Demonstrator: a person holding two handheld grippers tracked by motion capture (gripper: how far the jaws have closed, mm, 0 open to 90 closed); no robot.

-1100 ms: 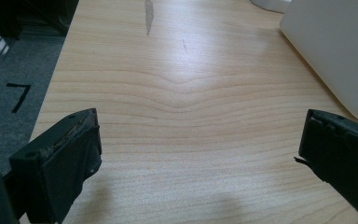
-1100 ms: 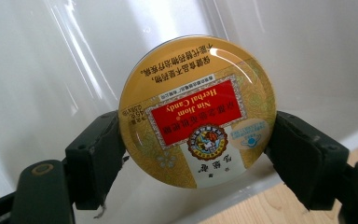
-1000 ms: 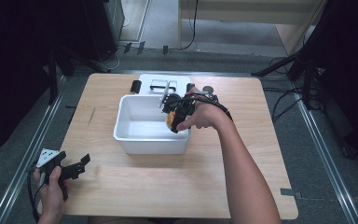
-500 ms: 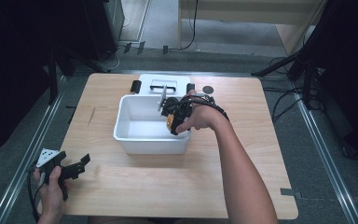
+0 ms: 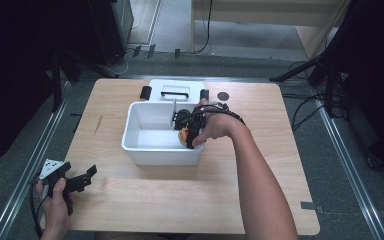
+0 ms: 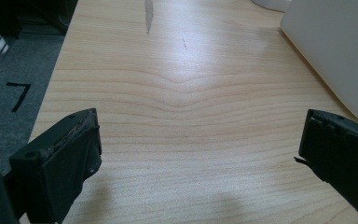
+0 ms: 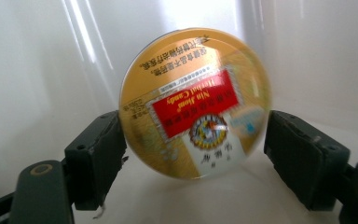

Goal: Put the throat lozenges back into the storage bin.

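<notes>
Wooden table (image 5: 260, 200), white lid (image 5: 177, 90)

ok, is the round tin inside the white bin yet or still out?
Inside. The right claw holds the gold tin by its edges with white bin walls behind it; the high view shows the claw within the rim.

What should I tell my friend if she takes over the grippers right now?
Right gripper: shut on the round gold candy tin, held on edge inside the white tub, near its right wall.
Left gripper: open, holding nothing, over bare wood at the table's near left corner.
Tub lid: lies flat on the table just behind the tub.
Done: the tin is in the tub.
Left, probably: lower the tin to the bottom, open the jaws, lift the gripper out.
</notes>
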